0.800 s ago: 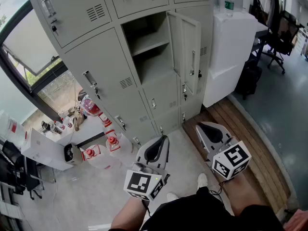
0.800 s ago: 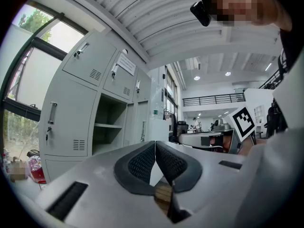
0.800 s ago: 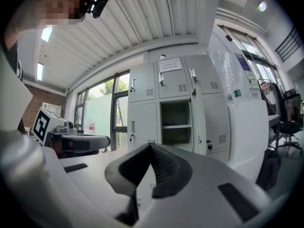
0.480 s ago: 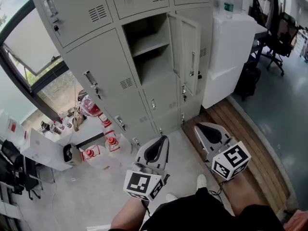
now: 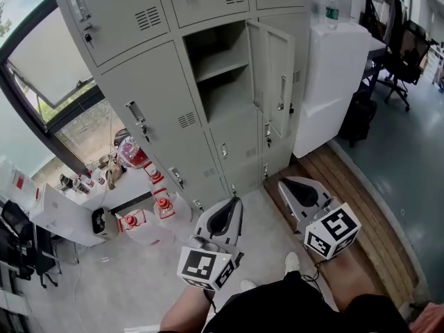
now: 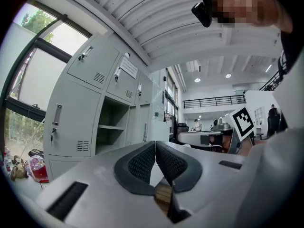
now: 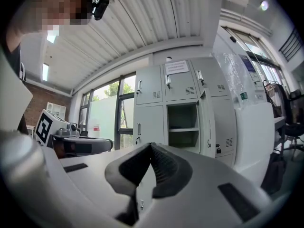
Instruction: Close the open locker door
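Head view, looking steeply down. A grey locker bank [image 5: 159, 103] fills the upper frame. One compartment [image 5: 222, 75] stands open, with an inner shelf [image 5: 220, 64] across it. Its locker door [image 5: 274, 82] is swung out to the right, handle facing outward. A white cabinet [image 5: 333, 82] stands just right of the lockers, with a bottle [image 5: 332, 5] on top. At lower centre, the left tool [image 5: 232, 201] and right tool [image 5: 284, 183] are held side by side, well short of the door. Each carries a marker cube [image 5: 205, 268]. Both tools appear closed and empty, though the steep angle obscures the tips. A window [image 5: 48, 68] lies at left, above red-capped containers [image 5: 132, 151] on the floor.
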### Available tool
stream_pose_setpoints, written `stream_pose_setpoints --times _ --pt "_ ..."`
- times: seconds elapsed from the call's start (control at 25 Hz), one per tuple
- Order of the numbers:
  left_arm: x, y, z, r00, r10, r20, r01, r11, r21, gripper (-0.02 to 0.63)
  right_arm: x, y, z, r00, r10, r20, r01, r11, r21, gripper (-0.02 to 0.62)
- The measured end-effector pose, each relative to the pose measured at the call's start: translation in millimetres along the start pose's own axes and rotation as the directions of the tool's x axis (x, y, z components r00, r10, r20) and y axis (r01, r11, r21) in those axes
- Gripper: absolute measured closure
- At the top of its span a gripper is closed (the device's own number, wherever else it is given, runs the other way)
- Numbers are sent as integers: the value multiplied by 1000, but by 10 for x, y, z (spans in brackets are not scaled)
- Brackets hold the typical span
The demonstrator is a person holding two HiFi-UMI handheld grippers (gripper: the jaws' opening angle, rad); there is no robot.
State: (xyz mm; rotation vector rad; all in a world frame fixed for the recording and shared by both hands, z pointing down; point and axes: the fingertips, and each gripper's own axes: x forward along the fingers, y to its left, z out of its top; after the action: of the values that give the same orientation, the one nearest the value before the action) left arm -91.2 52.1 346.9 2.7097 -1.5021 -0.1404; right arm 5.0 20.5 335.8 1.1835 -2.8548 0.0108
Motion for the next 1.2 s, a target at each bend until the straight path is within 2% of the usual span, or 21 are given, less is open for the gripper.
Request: stream_pose_setpoints --times 0.36,0.56,0.6,0.64,1.2 --pt "-196 174 23 1000 13 -2 -13 1000 -2 589 159 149 27 1000 -3 0 3 1000 10 543" --pt "-280 245 -15 1000 14 -14 -14 1000 1 589 242 136 89 999 -25 32 25 1000 6 541" --pt "-290 251 -22 1000 15 -15 -15 1000 1 589 257 133 106 999 -27 41 27 1000 4 474" --pt "-297 257 -27 1000 15 -16 -15 1000 0 589 272 126 117 998 -28 49 28 1000 4 333" --pt "-116 393 1 999 43 -15 -43 999 1 589 472 -400 178 995 -83 60 82 996 17 318"
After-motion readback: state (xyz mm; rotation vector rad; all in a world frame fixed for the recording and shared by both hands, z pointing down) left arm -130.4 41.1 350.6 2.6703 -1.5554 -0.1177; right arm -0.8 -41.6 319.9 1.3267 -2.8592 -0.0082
